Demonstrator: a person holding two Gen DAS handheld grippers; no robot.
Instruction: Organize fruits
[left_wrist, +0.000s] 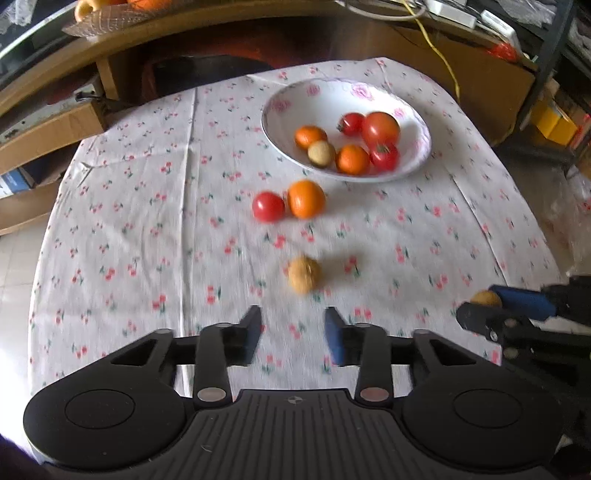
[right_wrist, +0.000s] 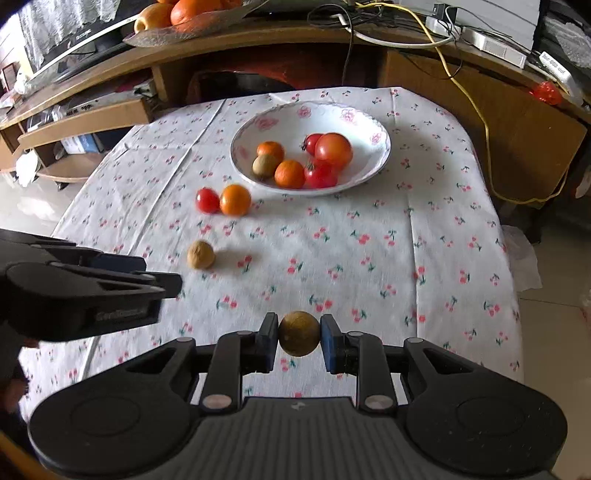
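Clearly the step in hand is carrying a fruit to the bowl. The right gripper (right_wrist: 299, 339) has its jaws closed on a small round brown fruit (right_wrist: 299, 333), pinched across its middle between the two blue pads and held above the cherry-print tablecloth (right_wrist: 369, 258), near the front edge of the table. The white floral bowl (right_wrist: 384, 147) sits toward the far side and already holds tomatoes, small oranges and one brown fruit.

To do this well, I judge the grip should stay firm but gentle, since the fruit is round and could squirt out sideways. It should be brought over the open part of the bowl, lowered close to the fruit already there, and only then released, so it does not bounce or knock the others about.

The left gripper (left_wrist: 293, 336) has its jaws wide apart and empty, pointing at a second brown fruit (left_wrist: 303, 275) lying loose on the cloth just ahead of it; the view is blurred. Farther on, a loose tomato (left_wrist: 268, 206) and a loose orange (left_wrist: 306, 198) lie touching each other, just short of the bowl.

As for writing, raised lettering shows on the side of the left gripper in the right wrist view, but it is too blurred to read. A white device on the desk at far right carries digits I cannot make out.
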